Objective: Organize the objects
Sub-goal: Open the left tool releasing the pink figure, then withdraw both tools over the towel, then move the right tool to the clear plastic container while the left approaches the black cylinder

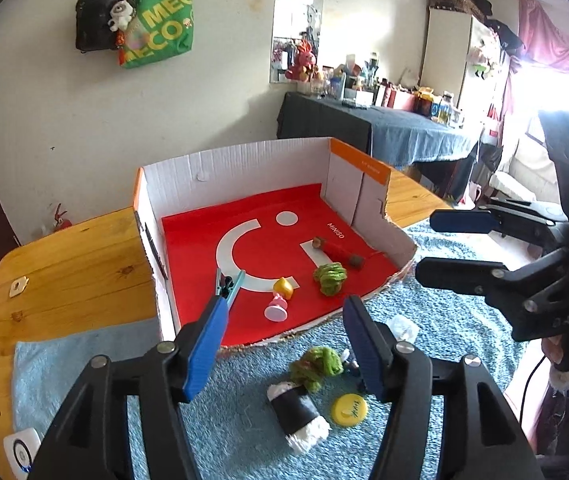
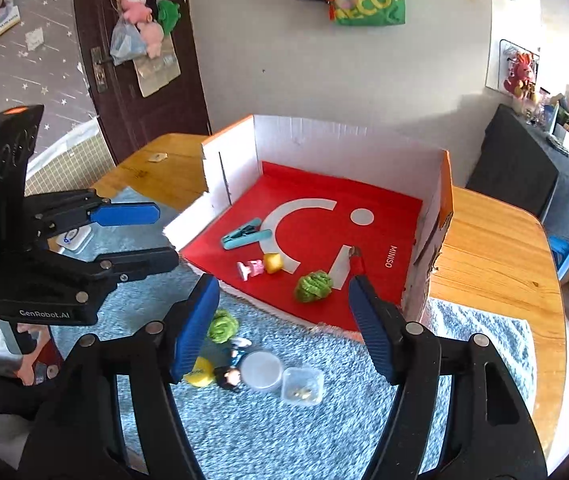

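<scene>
Two grippers hover above a wooden table [image 1: 64, 264], each with blue-padded jaws spread apart and nothing between them. A shaggy blue rug [image 1: 244, 420] covers the near part of the table. On it sits a white cardboard box [image 1: 244, 168] with orange edges, its near wall cut away. A red MINISO sheet [image 1: 268, 240] lines the box floor.

The left gripper [image 1: 284, 344] hangs over the box's open near edge. The right gripper [image 2: 284, 320] hangs over the same edge, farther to the right.

Inside the box lie five things. A teal clip [image 2: 244, 234] rests near the left wall. A pink and yellow toy figure [image 1: 280, 300] lies on its side, just beside the sheet's white arc. A green knitted ball [image 1: 330, 276] sits right of it. A red stick with brown ends [image 1: 334, 250] lies behind that ball, near the right wall.

Outside the box, on the rug, lie a black and white sushi-roll toy [image 1: 298, 412], a second green knitted ball [image 1: 316, 366], a yellow round lid [image 1: 349, 410], a small dark-haired figurine [image 2: 232, 368], a round translucent lid [image 2: 262, 370] and a clear square container [image 2: 302, 386] touching that lid.
</scene>
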Demonstrator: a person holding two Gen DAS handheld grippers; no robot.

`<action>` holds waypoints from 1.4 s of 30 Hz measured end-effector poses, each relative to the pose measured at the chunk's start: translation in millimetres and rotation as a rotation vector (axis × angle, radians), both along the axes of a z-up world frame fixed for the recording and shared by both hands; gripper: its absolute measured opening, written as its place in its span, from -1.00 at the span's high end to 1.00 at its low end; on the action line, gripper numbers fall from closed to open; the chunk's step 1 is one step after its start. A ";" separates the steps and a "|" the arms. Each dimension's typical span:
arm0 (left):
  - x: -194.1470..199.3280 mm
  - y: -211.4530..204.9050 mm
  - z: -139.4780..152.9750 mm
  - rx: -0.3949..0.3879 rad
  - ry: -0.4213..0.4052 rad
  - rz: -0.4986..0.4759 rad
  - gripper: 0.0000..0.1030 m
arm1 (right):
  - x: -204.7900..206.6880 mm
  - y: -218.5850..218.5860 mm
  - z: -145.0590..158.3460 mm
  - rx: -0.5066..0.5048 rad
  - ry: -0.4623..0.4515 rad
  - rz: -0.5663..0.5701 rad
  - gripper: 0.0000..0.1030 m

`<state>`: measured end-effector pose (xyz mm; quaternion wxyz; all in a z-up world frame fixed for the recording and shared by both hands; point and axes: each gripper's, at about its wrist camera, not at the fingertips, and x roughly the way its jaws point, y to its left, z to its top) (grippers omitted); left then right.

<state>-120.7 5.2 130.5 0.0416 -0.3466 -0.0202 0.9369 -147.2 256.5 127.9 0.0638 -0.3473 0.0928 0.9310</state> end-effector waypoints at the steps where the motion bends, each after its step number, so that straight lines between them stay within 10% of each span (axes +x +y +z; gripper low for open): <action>1: 3.5 0.4 0.0 0.007 0.005 0.005 -0.22 | 3.6 -2.7 1.8 0.005 0.011 -0.006 -0.34; 28: 76.5 19.0 -43.2 0.052 0.085 0.245 -0.84 | 70.5 -41.3 -35.3 0.061 0.141 -0.242 -0.69; 42: 80.1 19.4 -73.8 0.034 0.038 0.291 -0.85 | 71.2 -53.8 -77.2 0.067 0.100 -0.294 -0.82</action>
